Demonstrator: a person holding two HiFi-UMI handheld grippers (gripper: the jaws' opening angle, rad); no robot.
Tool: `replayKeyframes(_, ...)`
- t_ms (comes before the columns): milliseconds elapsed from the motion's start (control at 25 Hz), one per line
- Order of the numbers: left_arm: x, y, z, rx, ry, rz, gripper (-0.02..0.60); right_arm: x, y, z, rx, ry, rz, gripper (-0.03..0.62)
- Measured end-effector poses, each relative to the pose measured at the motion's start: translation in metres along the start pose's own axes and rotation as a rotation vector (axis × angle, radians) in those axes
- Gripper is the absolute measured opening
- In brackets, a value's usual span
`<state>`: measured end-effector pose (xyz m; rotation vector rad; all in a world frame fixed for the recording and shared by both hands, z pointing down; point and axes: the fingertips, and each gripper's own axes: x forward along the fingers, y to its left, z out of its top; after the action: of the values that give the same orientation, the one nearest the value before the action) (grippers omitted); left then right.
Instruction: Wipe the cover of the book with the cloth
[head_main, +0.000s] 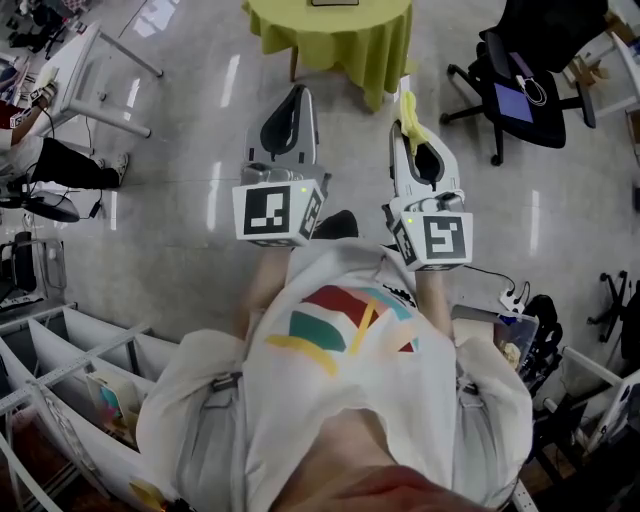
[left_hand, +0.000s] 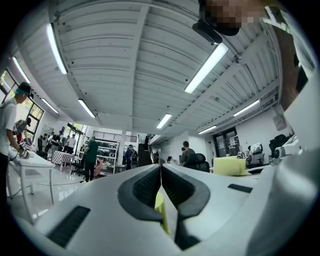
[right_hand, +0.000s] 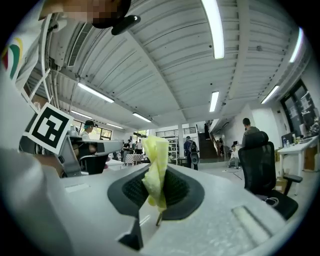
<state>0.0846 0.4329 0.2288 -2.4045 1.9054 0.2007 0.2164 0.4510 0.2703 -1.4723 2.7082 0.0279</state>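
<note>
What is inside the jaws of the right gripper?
A yellow cloth, pinched by the right gripper; its crumpled top sticks out above. The part clamped inside is covered.

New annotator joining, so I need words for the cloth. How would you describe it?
Start at the person's white shirt and follow the right gripper forward. The cloth is the pale-yellow crumpled strip pinched in its jaws, unlike the wide yellow-green tablecloth beyond.
</note>
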Motion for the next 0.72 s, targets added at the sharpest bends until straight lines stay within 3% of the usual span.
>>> replayKeyframes(440,0.013,-0.006,-0.001,0.051,0.026,-0.017,0.017,0.015,-0.004,-0.009,0.033,0.019,0.015,0.031)
replayKeyframes(720,0.041,-0.002,-0.007,0.152,0.031,-0.042,0.017,0.039,-0.018,-0.017,0.048,0.039,-0.020,0.031)
